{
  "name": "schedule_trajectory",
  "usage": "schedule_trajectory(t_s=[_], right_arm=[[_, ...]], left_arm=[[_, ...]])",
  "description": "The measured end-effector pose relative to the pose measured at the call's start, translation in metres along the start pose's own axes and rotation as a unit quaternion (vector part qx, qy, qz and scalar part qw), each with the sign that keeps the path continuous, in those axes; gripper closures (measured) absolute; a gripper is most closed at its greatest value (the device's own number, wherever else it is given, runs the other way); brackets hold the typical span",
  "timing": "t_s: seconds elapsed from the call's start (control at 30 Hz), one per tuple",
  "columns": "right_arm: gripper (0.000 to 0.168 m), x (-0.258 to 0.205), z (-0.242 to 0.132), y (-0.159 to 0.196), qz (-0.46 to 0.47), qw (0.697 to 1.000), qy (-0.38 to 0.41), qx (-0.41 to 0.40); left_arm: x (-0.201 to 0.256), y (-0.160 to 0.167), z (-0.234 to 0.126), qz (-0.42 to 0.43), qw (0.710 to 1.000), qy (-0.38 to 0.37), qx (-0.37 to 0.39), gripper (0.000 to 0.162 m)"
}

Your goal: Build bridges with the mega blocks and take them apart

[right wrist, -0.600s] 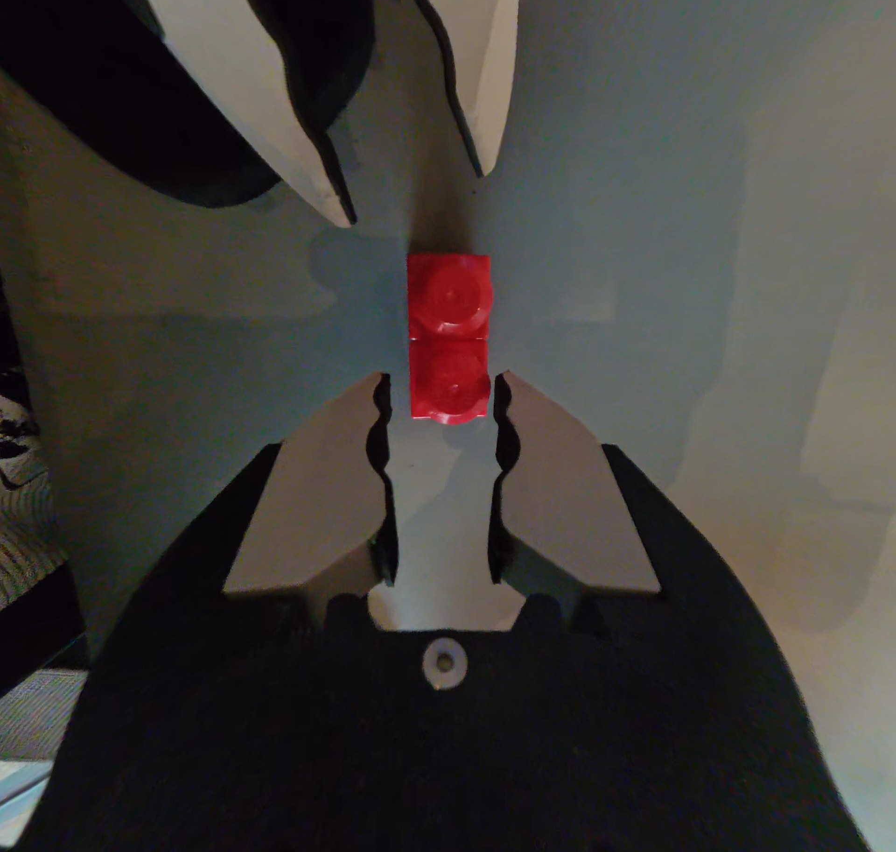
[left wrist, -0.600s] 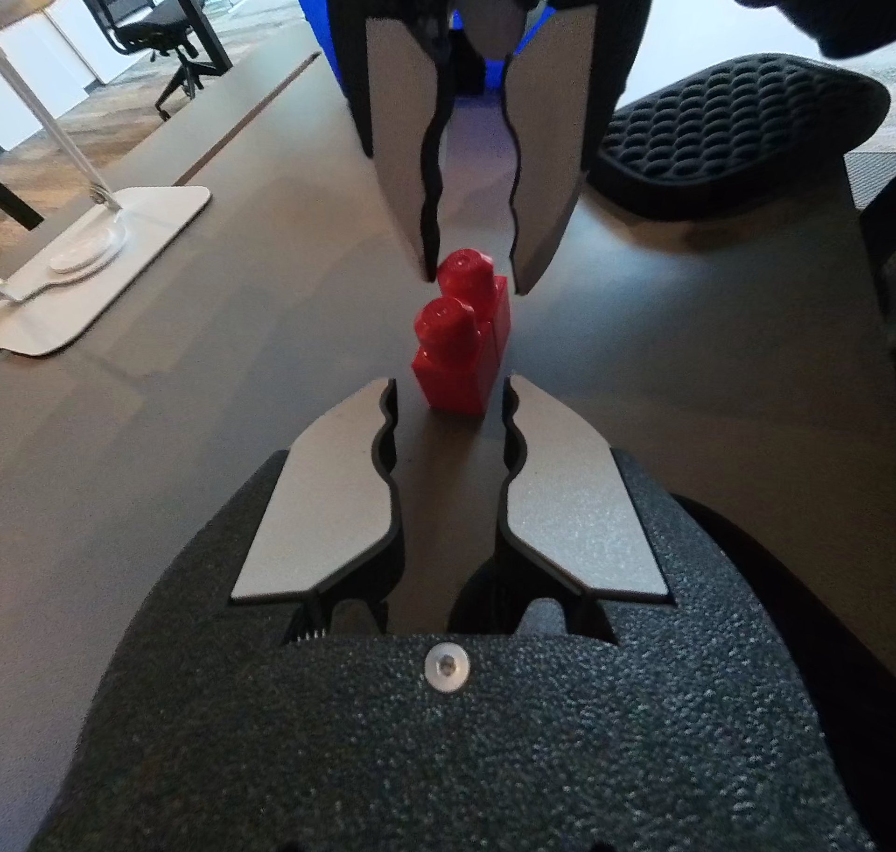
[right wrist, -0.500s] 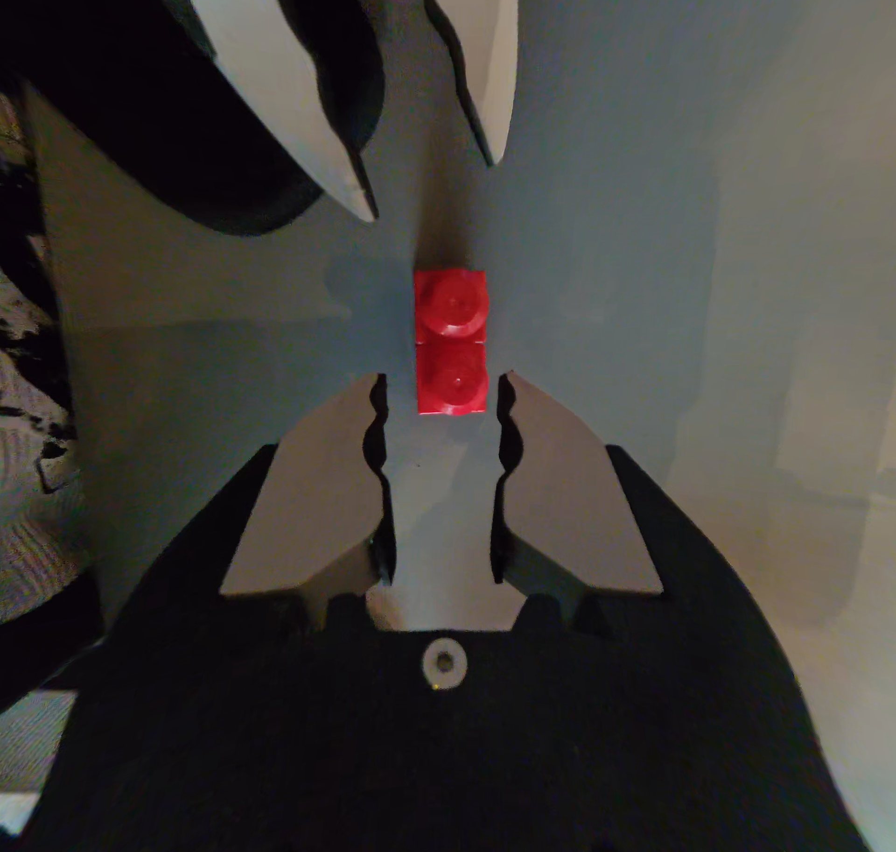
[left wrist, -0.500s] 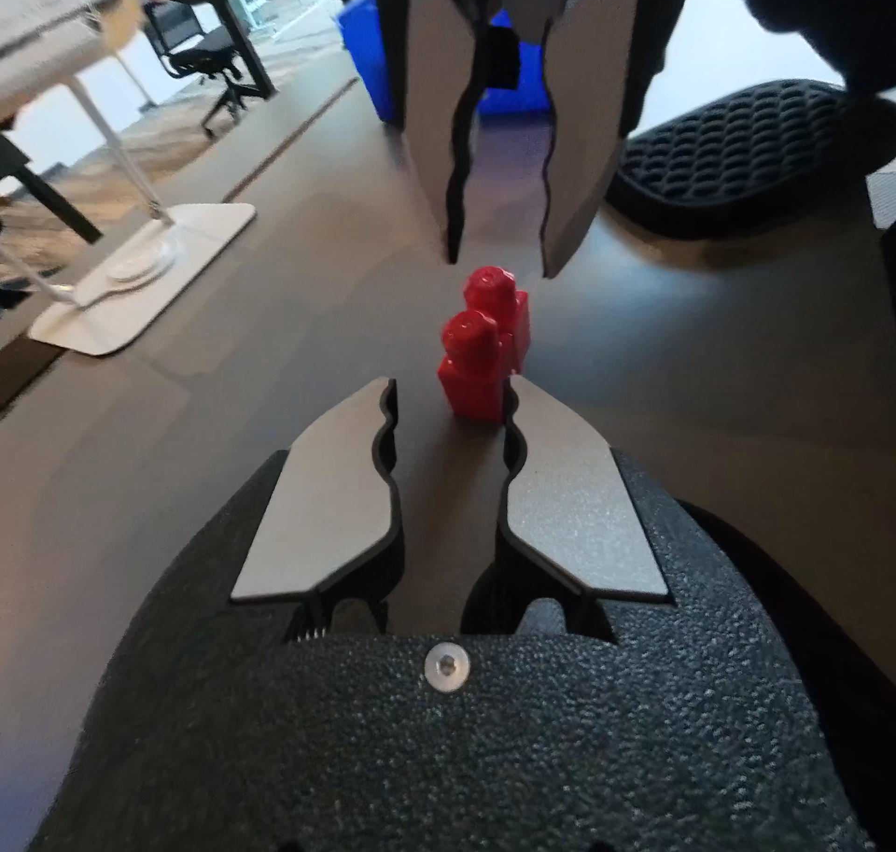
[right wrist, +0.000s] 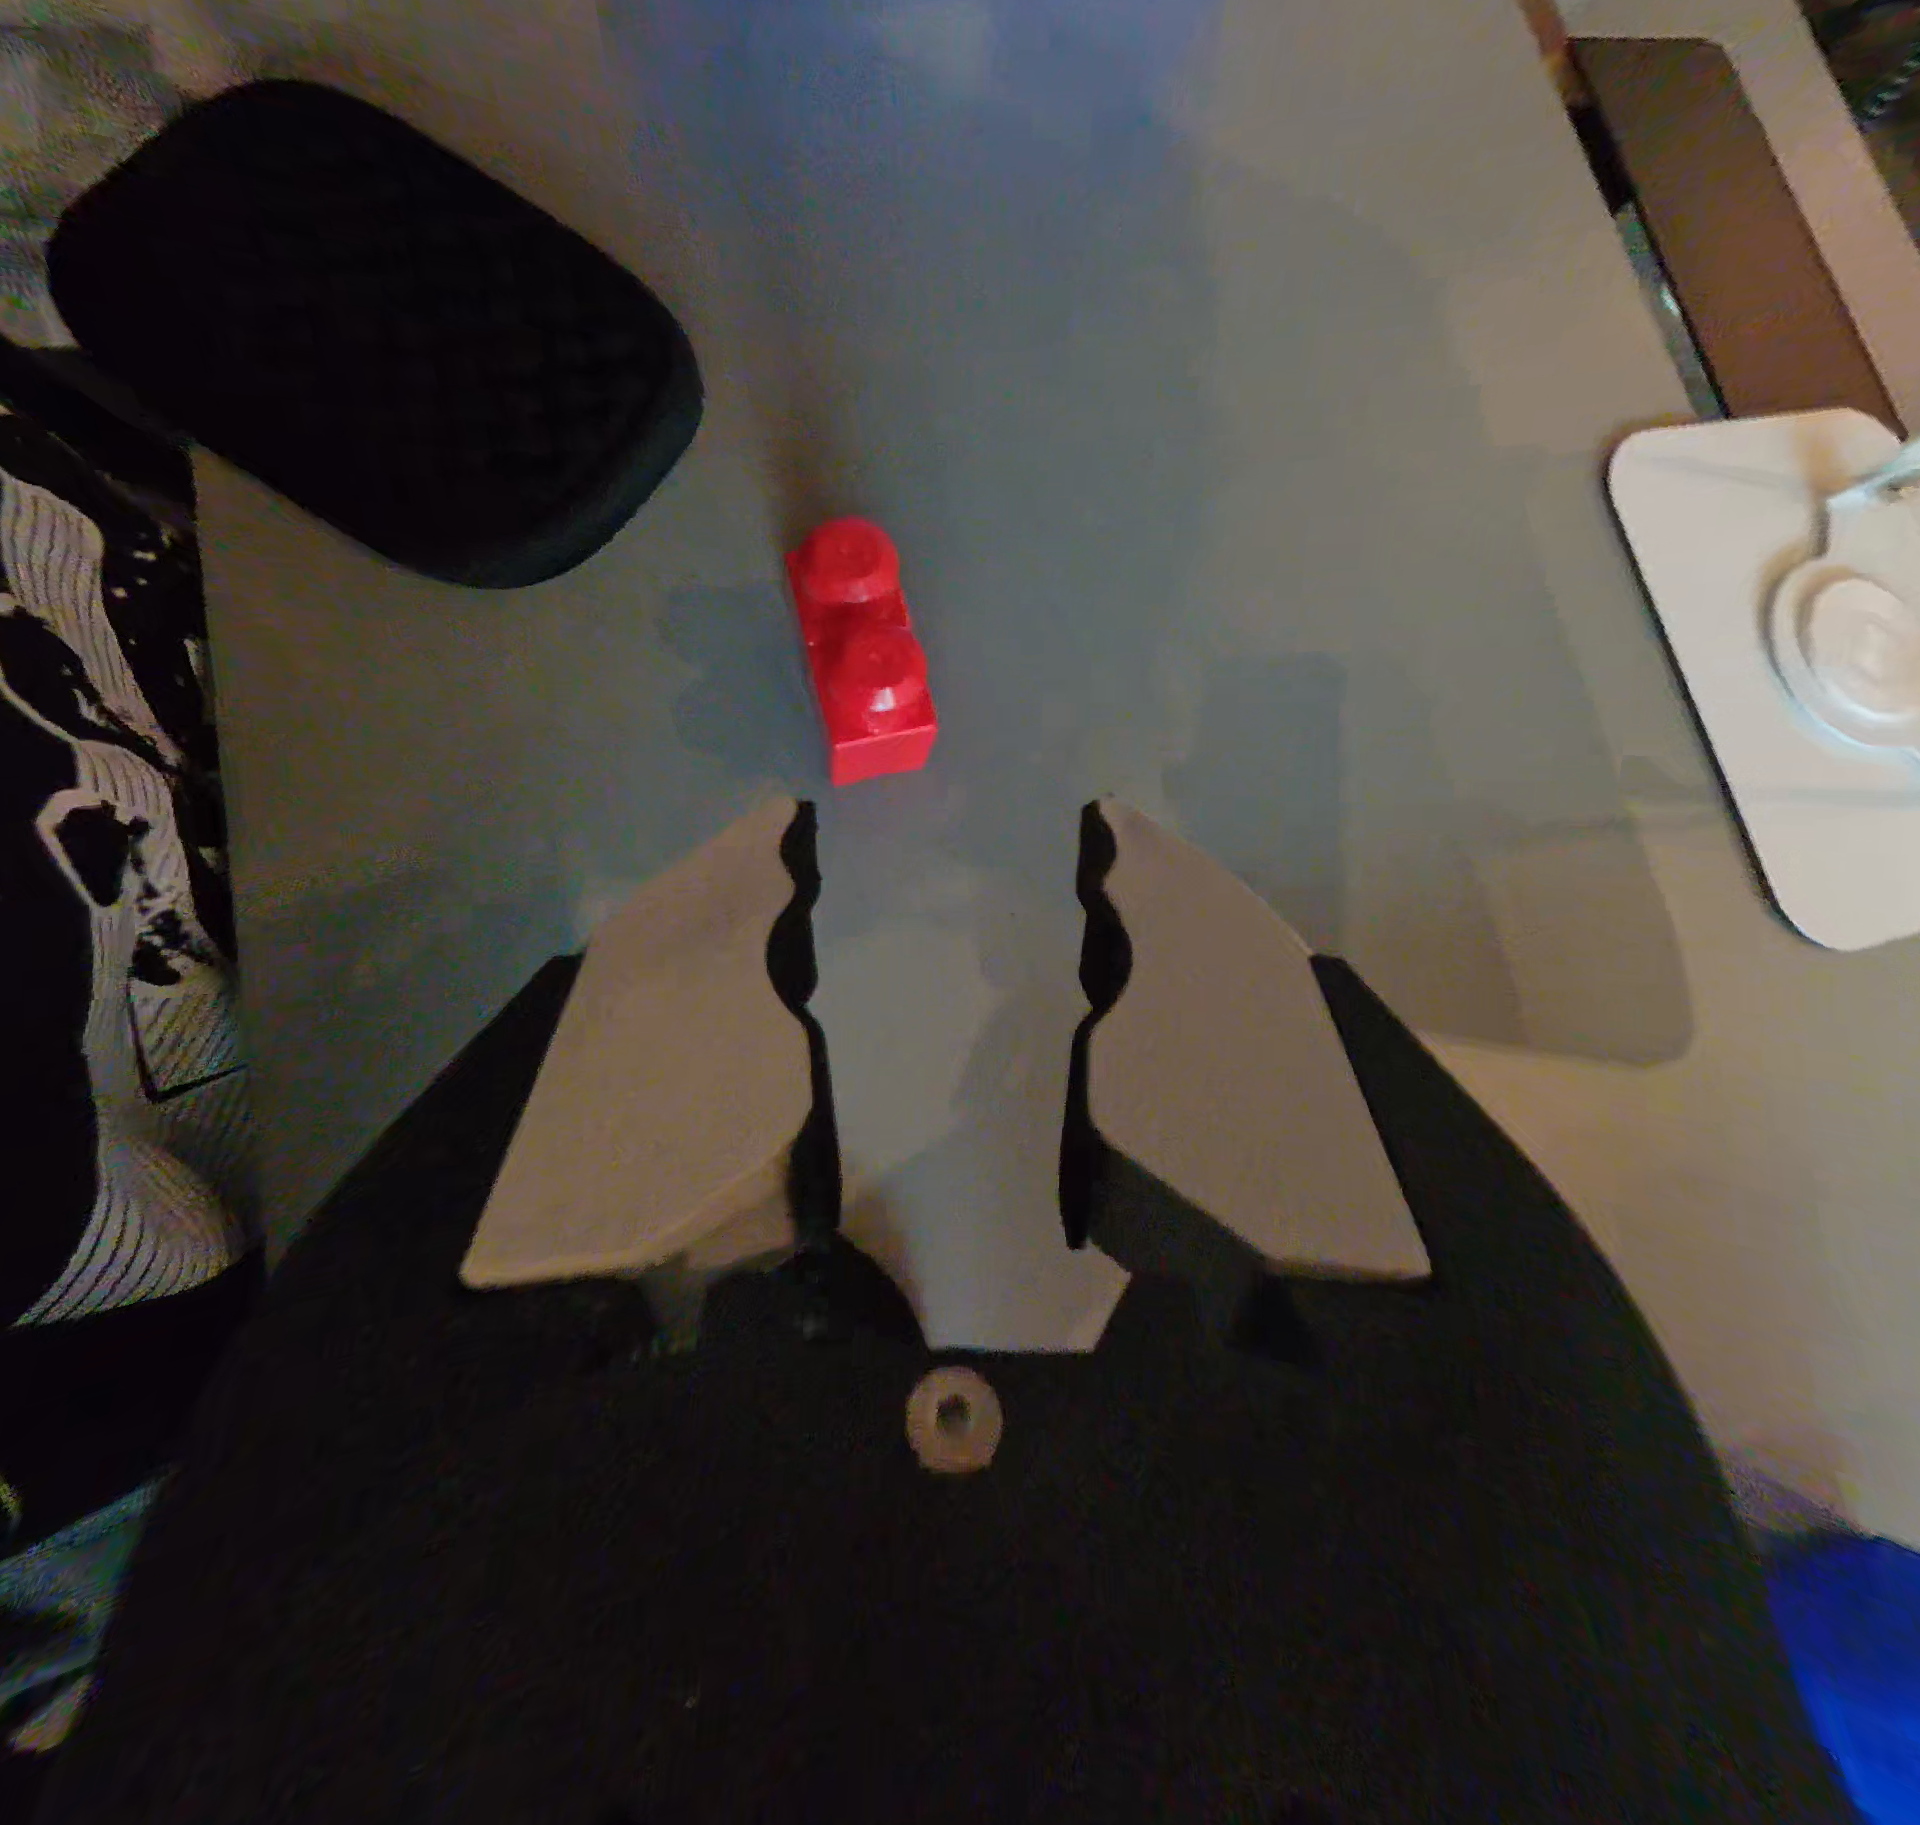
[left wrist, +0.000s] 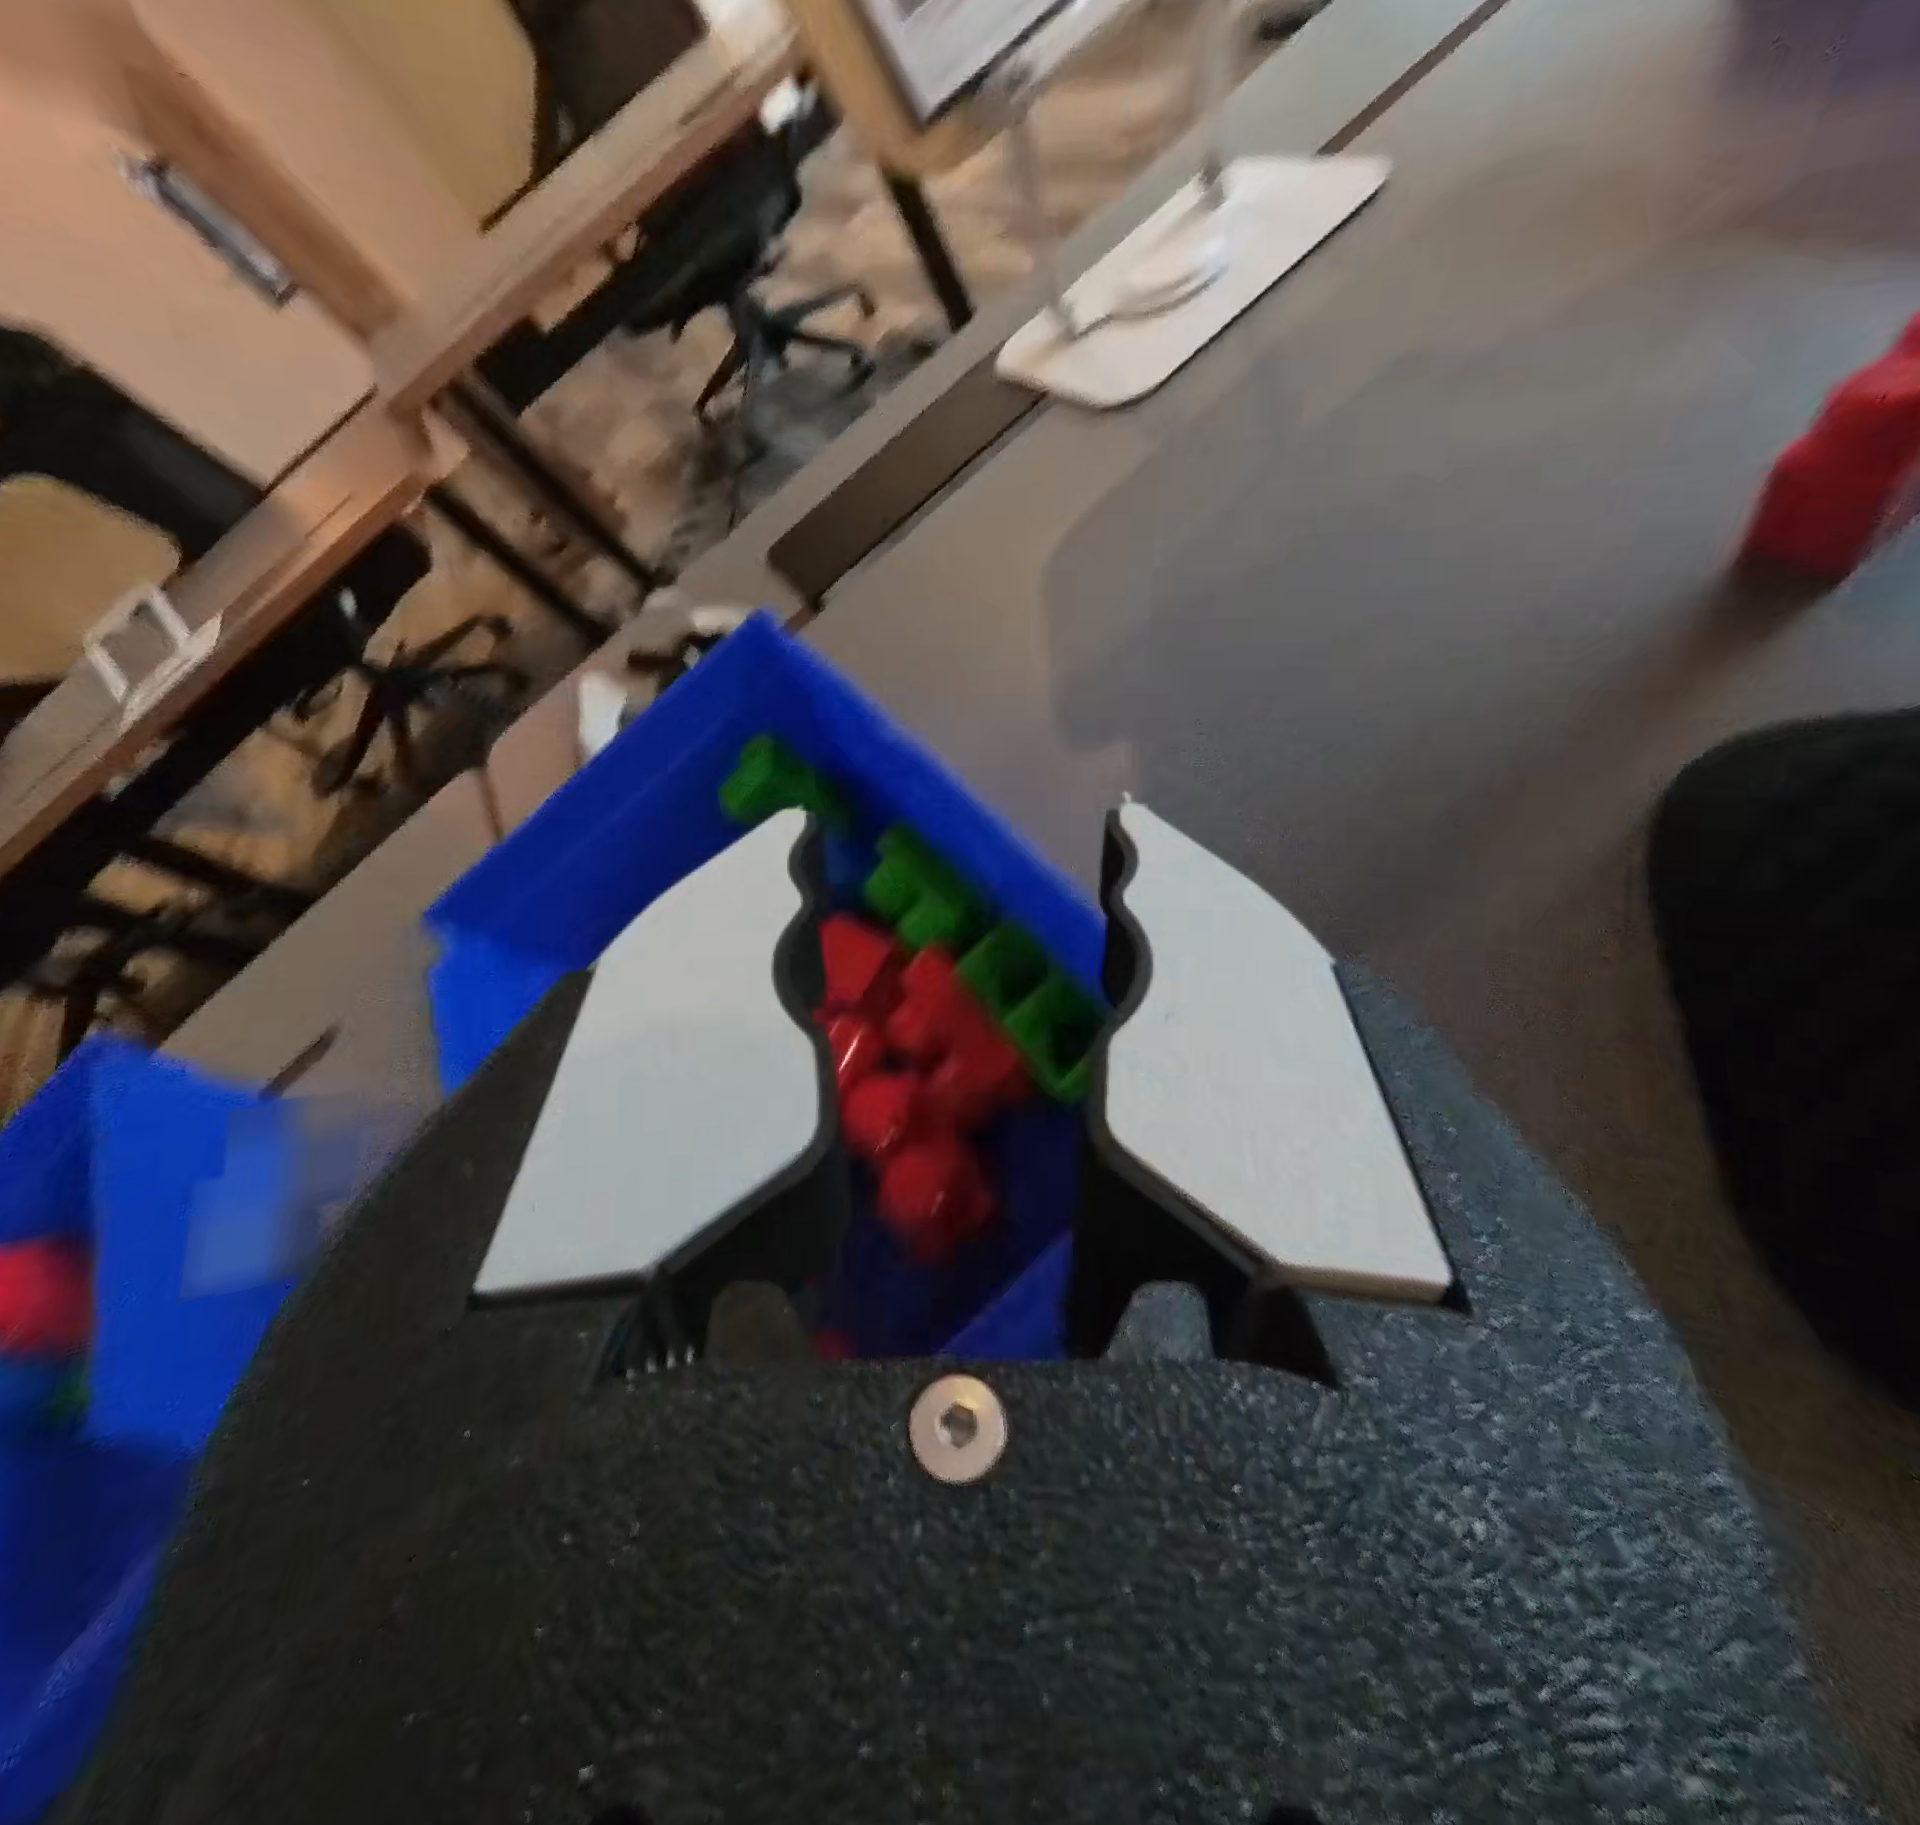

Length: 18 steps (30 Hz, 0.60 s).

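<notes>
Left tool swung off red block to blue bin, lower centre; jaws wide, empty. Right tool wide, empty, block mid-frame on tabletop. Advice: descend straight, pinch one brick squarely.

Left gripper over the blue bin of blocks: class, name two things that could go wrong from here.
1. The left gripper is open over tightly jumbled red and green blocks in the blue bin; it may pinch two at once.
2. The right gripper, open, hangs close to the red block and could knock it.
</notes>
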State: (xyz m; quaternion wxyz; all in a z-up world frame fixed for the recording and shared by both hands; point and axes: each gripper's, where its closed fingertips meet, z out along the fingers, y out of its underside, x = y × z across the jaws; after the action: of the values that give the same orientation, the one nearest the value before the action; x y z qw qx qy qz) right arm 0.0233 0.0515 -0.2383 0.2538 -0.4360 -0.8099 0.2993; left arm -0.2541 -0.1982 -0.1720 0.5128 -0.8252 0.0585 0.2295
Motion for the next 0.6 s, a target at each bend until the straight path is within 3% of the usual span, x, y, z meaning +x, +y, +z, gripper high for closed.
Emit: schedule_trajectory(t_s=[0.23, 0.4, 0.6], right_arm=[[0.120, 0.009, -0.014, 0.022, 0.042, 0.999, 0.028, 0.005], [0.120, 0.015, -0.020, 0.022, 0.053, 0.997, 0.049, 0.006], [0.120, 0.016, -0.018, 0.021, 0.051, 0.997, 0.053, -0.012]], left_arm=[[-0.047, 0.075, -0.029, 0.000, 0.990, -0.014, -0.143, 0.106], [-0.028, 0.110, -0.001, -0.080, 0.975, 0.005, -0.206, 0.111], [0.010, 0.128, 0.037, -0.097, 0.968, 0.031, -0.230, 0.124]])
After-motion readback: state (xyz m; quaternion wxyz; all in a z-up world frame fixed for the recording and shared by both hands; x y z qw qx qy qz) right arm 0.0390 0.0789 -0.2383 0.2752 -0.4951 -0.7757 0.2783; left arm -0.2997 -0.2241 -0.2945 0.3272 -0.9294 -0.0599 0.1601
